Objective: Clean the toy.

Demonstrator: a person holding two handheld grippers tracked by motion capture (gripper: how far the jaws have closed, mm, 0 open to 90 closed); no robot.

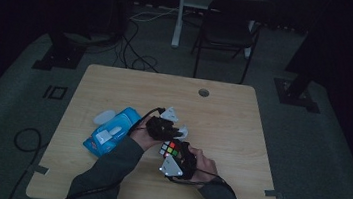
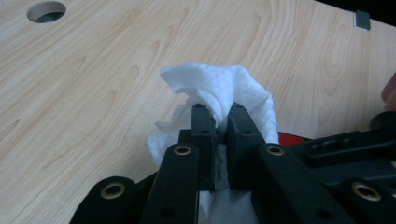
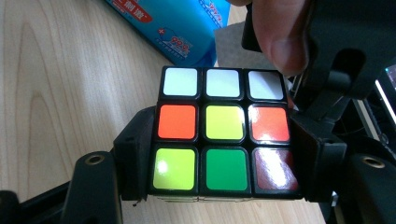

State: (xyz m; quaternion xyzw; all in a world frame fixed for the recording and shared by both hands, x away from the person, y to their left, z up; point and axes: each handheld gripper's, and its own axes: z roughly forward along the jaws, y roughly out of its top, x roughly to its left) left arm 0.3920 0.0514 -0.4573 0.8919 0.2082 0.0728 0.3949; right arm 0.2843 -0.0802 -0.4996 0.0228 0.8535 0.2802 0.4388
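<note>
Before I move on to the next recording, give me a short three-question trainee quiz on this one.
1. True or false: the left gripper is shut on a white wipe.
2. Multiple choice: what does the right gripper hold between its jaws? A) a tennis ball B) a Rubik's cube C) a pen
3. Short answer: in the high view, on which side of the two grippers does the blue wet-wipe pack lie on the wooden table?

Key
1. True; the jaws pinch the crumpled wipe.
2. B; the jaws press on its two sides, white row on top.
3. To their left.
</note>
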